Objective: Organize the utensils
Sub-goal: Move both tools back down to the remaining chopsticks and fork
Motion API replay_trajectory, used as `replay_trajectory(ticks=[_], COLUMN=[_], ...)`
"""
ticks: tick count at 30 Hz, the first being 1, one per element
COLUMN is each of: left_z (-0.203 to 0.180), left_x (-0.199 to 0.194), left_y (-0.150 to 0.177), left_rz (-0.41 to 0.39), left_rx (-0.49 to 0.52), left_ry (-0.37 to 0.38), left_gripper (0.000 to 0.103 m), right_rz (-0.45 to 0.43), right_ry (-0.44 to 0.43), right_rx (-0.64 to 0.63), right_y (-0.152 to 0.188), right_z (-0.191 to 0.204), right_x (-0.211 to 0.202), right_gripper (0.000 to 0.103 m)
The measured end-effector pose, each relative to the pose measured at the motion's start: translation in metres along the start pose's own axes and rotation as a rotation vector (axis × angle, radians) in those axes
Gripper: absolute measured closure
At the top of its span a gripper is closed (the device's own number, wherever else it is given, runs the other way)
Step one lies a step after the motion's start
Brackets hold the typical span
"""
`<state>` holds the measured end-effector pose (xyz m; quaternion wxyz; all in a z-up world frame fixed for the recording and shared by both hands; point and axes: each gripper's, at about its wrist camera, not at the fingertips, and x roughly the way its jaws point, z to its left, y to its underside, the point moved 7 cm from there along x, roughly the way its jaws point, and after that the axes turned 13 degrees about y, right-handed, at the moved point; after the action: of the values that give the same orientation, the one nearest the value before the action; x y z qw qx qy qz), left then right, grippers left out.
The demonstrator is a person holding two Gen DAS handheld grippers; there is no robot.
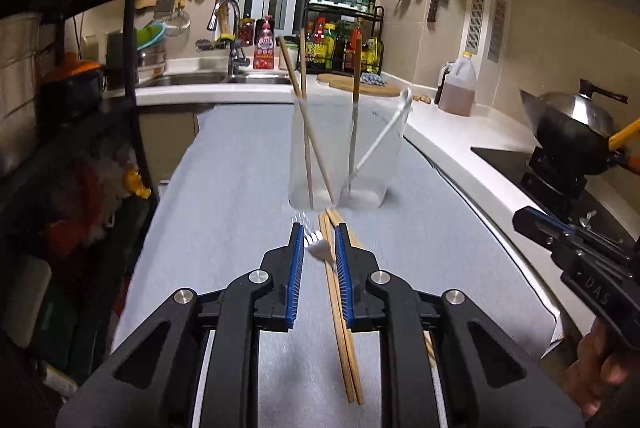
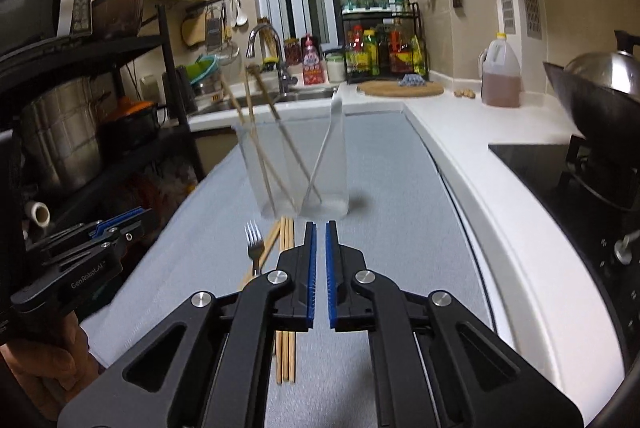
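Observation:
Two clear cups stand mid-table. The left cup (image 1: pixel 310 164) holds wooden chopsticks. The right cup (image 1: pixel 366 164) holds a long-handled utensil and a white spoon. In front of them, several loose chopsticks (image 1: pixel 345 328) (image 2: pixel 285 348) and a metal fork (image 1: pixel 316 243) (image 2: pixel 253 248) lie on the grey mat (image 1: pixel 240 188). My left gripper (image 1: pixel 319 232) hovers over them, jaws a little apart and gripping nothing; the fork's head shows through the gap. My right gripper (image 2: pixel 320 228) is shut and empty, just right of the chopsticks, in front of the cups (image 2: pixel 304 168).
A white counter (image 2: pixel 500 188) runs along the right, with a wok (image 1: pixel 572 124) on the stove and an oil jug (image 2: pixel 500 76). A round board (image 2: pixel 400 89), bottle rack (image 2: pixel 380 48) and sink (image 1: pixel 188 79) lie behind. Black shelving (image 1: pixel 80 108) lines the left.

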<state>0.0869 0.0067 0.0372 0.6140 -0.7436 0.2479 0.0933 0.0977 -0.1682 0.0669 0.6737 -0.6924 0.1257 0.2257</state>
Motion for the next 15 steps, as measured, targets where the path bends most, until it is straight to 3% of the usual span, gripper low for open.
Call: replay_trajectory(ticks=[7,15], left_z=[-0.007,0.007], left_x=[0.012,0.023], left_y=[0.054,0.071], left_rz=[0.088,0.146], left_rx=[0.000,-0.091], left_ry=[0.013,0.053], left_gripper=[0.090,0.091], right_rz=[0.097,0.209], right_ry=[-0.050,-0.075], right_rx=[-0.044,-0.098], right_y=[0.051,0.086], right_z=[0.019,0.036], right_x=[0.019,0.043], right_gripper=[0.098,0.097])
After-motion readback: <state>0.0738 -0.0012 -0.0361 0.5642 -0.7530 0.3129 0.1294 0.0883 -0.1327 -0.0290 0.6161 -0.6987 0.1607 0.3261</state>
